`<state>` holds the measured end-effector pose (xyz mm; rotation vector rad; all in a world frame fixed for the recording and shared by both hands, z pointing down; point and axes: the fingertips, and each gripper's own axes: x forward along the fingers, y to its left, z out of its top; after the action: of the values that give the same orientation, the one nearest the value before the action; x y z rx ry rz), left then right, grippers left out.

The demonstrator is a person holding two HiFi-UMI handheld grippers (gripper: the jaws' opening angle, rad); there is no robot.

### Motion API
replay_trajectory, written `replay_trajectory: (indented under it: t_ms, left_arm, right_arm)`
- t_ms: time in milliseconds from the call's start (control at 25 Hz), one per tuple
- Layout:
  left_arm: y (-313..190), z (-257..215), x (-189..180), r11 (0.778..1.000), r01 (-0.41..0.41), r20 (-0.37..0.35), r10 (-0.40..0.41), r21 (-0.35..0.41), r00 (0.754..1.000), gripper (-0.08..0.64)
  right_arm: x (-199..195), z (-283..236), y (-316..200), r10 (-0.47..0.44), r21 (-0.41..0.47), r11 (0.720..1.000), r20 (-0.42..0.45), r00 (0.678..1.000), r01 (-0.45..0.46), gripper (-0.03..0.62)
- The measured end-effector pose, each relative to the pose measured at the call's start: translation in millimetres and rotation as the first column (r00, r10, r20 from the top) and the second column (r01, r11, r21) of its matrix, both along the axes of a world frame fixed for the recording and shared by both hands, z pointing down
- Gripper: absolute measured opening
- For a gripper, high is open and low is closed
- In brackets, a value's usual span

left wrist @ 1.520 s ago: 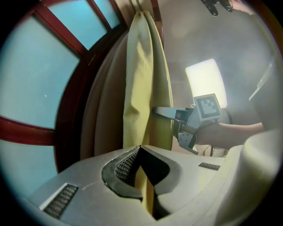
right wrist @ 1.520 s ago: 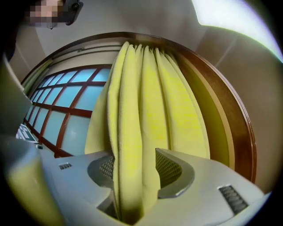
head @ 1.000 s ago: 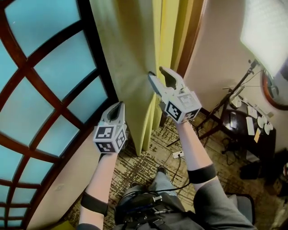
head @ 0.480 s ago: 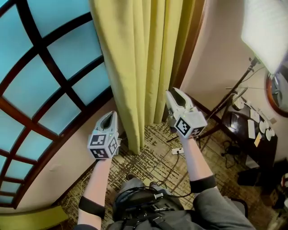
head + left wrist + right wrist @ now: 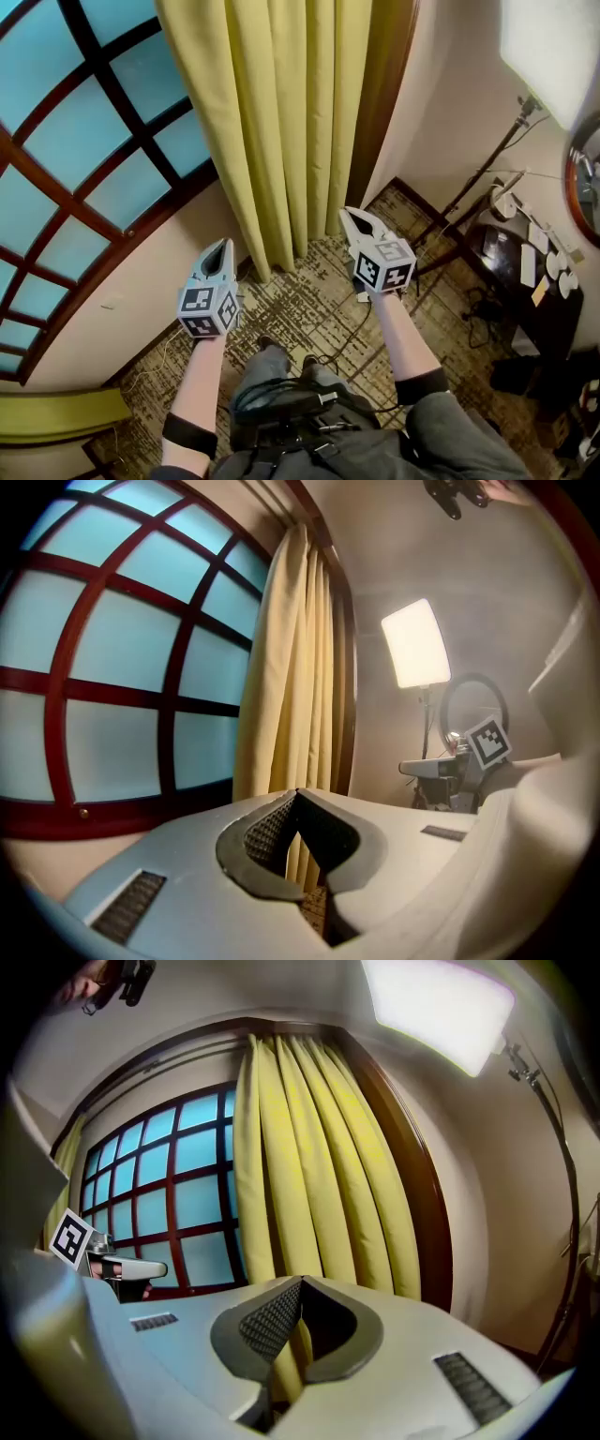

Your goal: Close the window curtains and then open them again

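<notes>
**Nearest.** The person's legs, w/ a waist rig (image 5: 281, 412). A cable (image 5: 352, 330) trails over the carpet (image 5: 300, 300) by the feet.

**L gripper** (image 5: 222, 249). Jaws are clenched tip to tip, nothing between them. It hangs low over the carpet and points at the wall under the window.

**R gripper** (image 5: 352, 219). Jaws have just been closing and now meet, also empty. The curtain shows behind the pads, not in them. Both grippers are apart from the curtain.

**Curtain** (image 5: 281, 112). It is gathered in folds at the R edge of the window (image 5: 84, 141), against the dark wood frame (image 5: 384, 94), w/ its hem near the carpet. The panes are uncovered. Judged: the curtain is in the open position, so the task looks at or near its end.

**Farther R.** A light stand (image 5: 478, 187) w/ a lit panel (image 5: 548, 47). Its legs spread on the carpet near the curtain side.

**Possible faults from here:**
1. If another pull is due, clenched jaws cannot take fabric and only shove the folds. Cause: no release before approach.
2. A grip on one thin outer fold may slip, or may drag the fabric down rather than sideways. Cause: shallow bite, downward pull.
3. An R arm swing may knock the stand. Cause: the stand is near the curtain.
4. The cable may catch a foot on a step back. Cause: slack on the carpet.
</notes>
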<state>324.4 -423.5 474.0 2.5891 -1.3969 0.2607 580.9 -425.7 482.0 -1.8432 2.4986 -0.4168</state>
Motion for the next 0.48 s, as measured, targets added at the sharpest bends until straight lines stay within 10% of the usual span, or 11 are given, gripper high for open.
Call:
replay_trajectory:
  t_ms: [480]
  left_arm:
    - [91, 15, -108, 0.984, 0.178, 0.04, -0.177, -0.017, 0.983, 0.003]
  right_arm:
    - [-113, 41, 53, -0.186, -0.064, 0.98, 0.013, 0.983, 0.186, 0.003]
